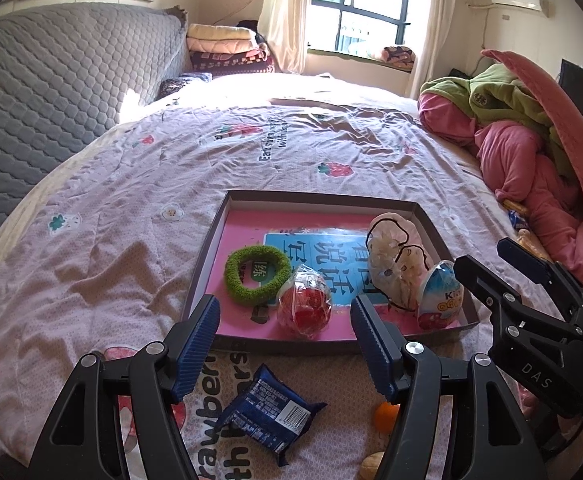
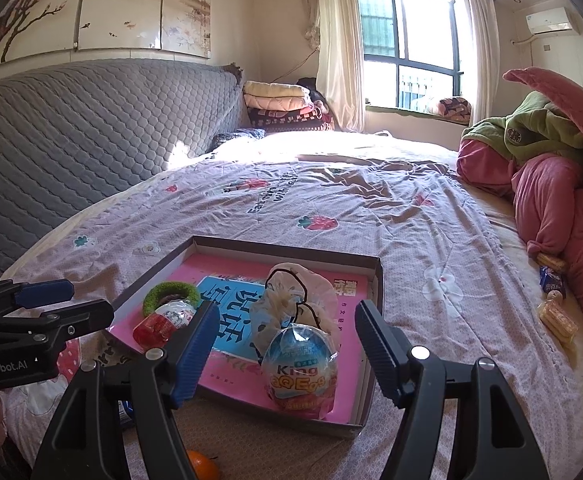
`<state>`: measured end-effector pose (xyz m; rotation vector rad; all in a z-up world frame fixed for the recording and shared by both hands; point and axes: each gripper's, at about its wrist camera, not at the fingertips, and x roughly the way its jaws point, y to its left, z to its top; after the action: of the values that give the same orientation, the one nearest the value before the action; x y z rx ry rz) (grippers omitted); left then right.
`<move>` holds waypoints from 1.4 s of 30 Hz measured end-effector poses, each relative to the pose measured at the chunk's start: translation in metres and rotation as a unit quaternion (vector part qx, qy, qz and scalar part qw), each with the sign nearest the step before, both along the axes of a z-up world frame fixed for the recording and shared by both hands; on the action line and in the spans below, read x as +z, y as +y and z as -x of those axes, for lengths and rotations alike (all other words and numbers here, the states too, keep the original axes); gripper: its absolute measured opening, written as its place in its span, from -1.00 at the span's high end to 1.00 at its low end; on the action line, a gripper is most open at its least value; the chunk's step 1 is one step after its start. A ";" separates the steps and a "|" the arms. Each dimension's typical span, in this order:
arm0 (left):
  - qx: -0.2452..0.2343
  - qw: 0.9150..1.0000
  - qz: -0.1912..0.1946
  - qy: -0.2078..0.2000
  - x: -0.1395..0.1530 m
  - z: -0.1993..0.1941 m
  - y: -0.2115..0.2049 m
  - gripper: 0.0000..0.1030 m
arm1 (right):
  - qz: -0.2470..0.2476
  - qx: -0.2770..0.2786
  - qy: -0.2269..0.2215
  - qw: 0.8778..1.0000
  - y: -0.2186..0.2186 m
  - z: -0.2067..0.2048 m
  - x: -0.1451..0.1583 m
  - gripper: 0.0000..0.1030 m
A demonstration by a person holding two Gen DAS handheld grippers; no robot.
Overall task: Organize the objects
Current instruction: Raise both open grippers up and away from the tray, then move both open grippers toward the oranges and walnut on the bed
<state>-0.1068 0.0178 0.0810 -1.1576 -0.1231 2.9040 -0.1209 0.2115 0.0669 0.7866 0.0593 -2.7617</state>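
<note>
- Bedroom setting: a bedspread (image 1: 131,240) with strawberry print carries a shallow box lid (image 1: 427,216).
- Box lid contents: green ring (image 1: 257,274) toward its left edge; red-wrapped egg (image 1: 305,306) at its near edge; blue egg (image 2: 301,372) in its near right corner.
- Left gripper (image 1: 285,344): jaws apart, nothing between them.
- Right gripper (image 2: 287,350): jaws apart, nothing gripped.
- Blue packet (image 1: 269,414) and orange (image 1: 385,416): on the bedspread, before the lid's near edge.
</note>
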 end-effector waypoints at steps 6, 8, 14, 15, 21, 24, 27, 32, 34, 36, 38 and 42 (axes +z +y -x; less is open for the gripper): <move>0.005 1.000 0.006 0.005 0.008 -0.013 -0.003 -0.35 | -0.001 0.010 0.008 1.000 -0.003 -0.013 0.005 -0.36; 0.004 1.000 0.008 0.007 0.009 -0.017 -0.002 -0.35 | -0.004 0.010 0.009 1.000 -0.003 -0.018 0.005 -0.36; -0.004 1.000 0.015 0.005 0.008 -0.029 0.001 -0.35 | -0.010 0.007 0.008 1.000 -0.003 -0.028 0.003 -0.36; -0.005 1.000 0.016 0.005 0.008 -0.031 0.001 -0.35 | -0.012 0.007 0.007 1.000 -0.003 -0.030 0.003 -0.36; -0.009 1.000 0.017 0.000 0.003 -0.042 -0.001 -0.35 | -0.030 0.013 0.003 0.999 -0.009 -0.044 -0.007 -0.36; -0.014 1.000 0.015 -0.005 -0.001 -0.048 0.001 -0.35 | -0.035 0.018 -0.001 0.999 -0.009 -0.053 -0.012 -0.36; -0.019 1.000 0.017 -0.009 -0.005 -0.052 0.003 -0.35 | -0.039 0.021 0.000 0.999 -0.009 -0.061 -0.014 -0.36; -0.027 0.999 0.012 -0.017 -0.010 -0.060 0.009 -0.35 | -0.046 0.027 -0.005 0.999 -0.010 -0.071 -0.019 -0.36; -0.030 0.999 0.018 -0.017 -0.011 -0.064 0.011 -0.35 | -0.050 0.029 -0.007 0.998 -0.012 -0.074 -0.021 -0.36; -0.033 0.999 0.020 -0.019 -0.013 -0.067 0.013 -0.35 | -0.055 0.030 -0.009 0.998 -0.012 -0.078 -0.022 -0.36; -0.036 0.999 0.021 -0.022 -0.015 -0.070 0.015 -0.35 | -0.057 0.029 -0.010 0.998 -0.011 -0.080 -0.024 -0.36; -0.040 0.999 0.031 -0.021 -0.015 -0.076 0.018 -0.35 | -0.053 0.026 -0.013 0.998 -0.008 -0.086 -0.024 -0.36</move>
<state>-0.0306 0.0361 0.0656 -1.2026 0.0135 2.8355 -0.0353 0.2040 0.0428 0.8346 0.2206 -2.7175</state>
